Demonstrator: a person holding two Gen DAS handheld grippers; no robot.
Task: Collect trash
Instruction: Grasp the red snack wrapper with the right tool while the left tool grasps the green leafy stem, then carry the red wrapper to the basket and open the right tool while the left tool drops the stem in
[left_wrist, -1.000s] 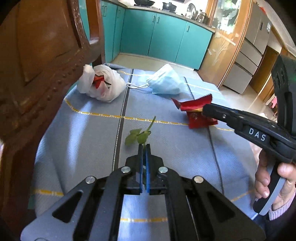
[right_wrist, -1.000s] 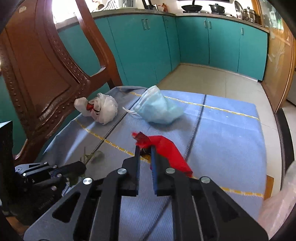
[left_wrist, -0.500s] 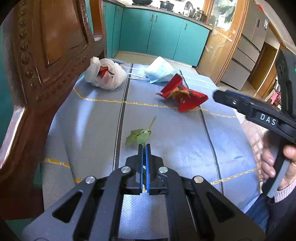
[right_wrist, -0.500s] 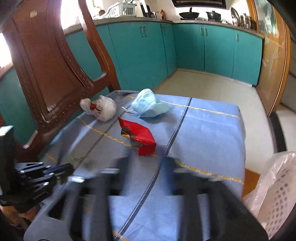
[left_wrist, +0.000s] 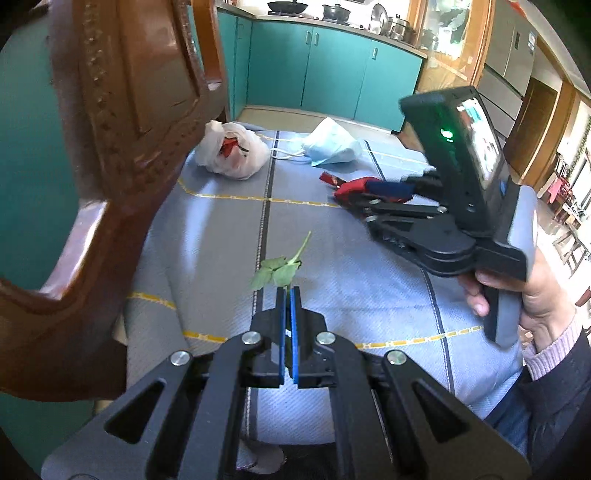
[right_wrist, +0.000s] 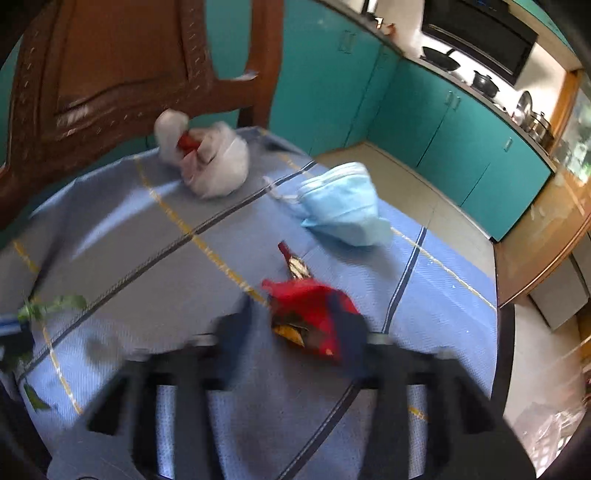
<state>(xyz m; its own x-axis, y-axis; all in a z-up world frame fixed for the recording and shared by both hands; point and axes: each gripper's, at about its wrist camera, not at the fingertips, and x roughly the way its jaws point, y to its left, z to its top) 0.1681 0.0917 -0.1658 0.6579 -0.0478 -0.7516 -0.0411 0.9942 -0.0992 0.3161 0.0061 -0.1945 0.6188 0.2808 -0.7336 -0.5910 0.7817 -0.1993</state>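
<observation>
a small green leafy sprig (left_wrist: 281, 266) sticks up, stem tilted to the far right. a crumpled red wrapper (right_wrist: 314, 314) lies mid-cloth. far left sits a knotted white plastic bag (left_wrist: 231, 155) with red inside; a rumpled light blue face mask (left_wrist: 332, 147) lies right of it.

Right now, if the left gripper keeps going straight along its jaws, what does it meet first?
Probably the blue woven tablecloth. The left gripper points down at it, shut on the green leafy sprig; nothing else lies close ahead, though depth is uncertain.
</observation>
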